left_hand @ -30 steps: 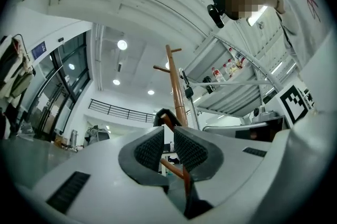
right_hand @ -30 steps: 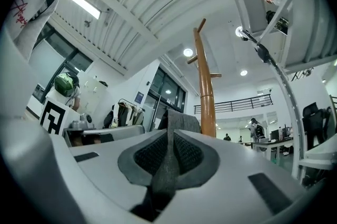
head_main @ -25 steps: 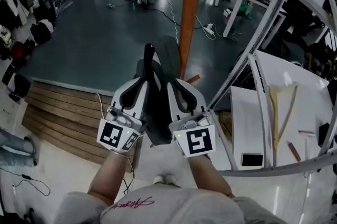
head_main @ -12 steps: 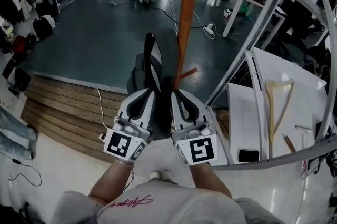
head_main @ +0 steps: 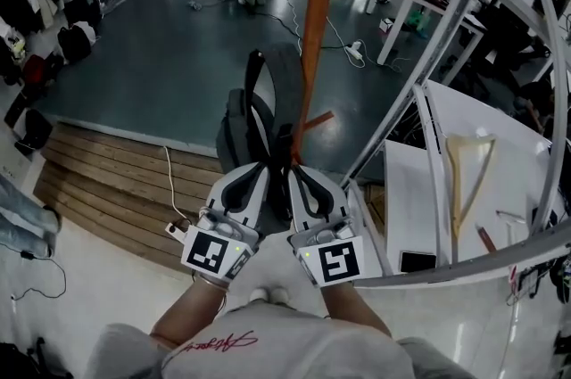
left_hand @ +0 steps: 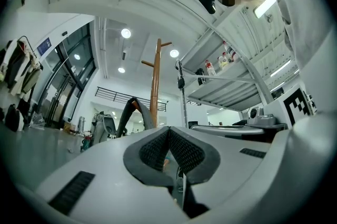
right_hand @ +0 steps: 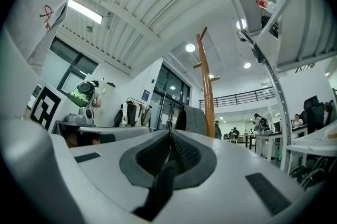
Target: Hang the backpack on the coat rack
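The floor [head_main: 161, 56] is looked down on steeply from head height, with the left tongs [head_main: 264, 168] and right tongs [head_main: 294, 169] kept near. Each gripper camera is set close behind its own tongs and tilted slightly upward. The coat rack [head_main: 314, 20], just beyond, is shared by all three views.

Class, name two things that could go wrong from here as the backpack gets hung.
1. The right gripper pinches only a thin strap of the backpack, so it may slip out.
2. The backpack hangs close beside the coat rack pole, and swinging it could knock the rack.
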Available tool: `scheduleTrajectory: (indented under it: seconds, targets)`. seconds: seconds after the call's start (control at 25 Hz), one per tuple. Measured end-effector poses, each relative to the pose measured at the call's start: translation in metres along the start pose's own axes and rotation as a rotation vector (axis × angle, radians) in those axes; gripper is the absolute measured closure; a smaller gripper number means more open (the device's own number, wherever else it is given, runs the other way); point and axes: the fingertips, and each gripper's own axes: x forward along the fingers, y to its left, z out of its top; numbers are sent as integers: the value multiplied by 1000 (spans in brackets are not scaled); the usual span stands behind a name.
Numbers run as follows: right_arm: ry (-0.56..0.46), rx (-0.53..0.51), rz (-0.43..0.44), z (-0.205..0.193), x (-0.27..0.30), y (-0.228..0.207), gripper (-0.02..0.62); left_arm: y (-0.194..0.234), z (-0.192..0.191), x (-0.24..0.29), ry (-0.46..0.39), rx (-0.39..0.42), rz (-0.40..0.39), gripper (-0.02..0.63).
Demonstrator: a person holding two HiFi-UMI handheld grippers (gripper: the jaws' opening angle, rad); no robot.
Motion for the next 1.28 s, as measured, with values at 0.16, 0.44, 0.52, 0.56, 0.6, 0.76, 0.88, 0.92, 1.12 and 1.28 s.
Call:
scheduleTrajectory:
  seconds: [0.16,0.44,0.52,0.56,0.6,0.76,0.88,0.92,1.12,1.28]
  targets:
    - [15,-22,15,-3,1,3,575,-1,-2,-1,6,-2,1,588]
    - [-4,-56,34,0,3,5,575,-3,-7,2,17,-9,-4,588]
    - [-3,-54,33,0,3,4,575,-5,-8,2,20,-11,-9,588]
    - [-2,-55,33,0,3,4,575,-5,-8,2,21,-12,-10,588]
    - [-1,-56,34,-1,3,4,575,-6,-8,2,21,-12,-11,588]
    - [-1,-62,39,0,3,3,575,-6,-8,3,19,-10,-9,588]
    - [-2,-63,41,1,2,4,575,-5,-6,4,15,-7,-6,588]
    - [-5,-64,42,1,3,4,575,-4,-6,4,15,-8,-4,588]
    - [-2,-61,41,1,2,1,575,-2,-5,4,12,-14,5,588]
    - [-2,-66,38,2,1,0,575,-4,-5,5,14,-12,-1,588]
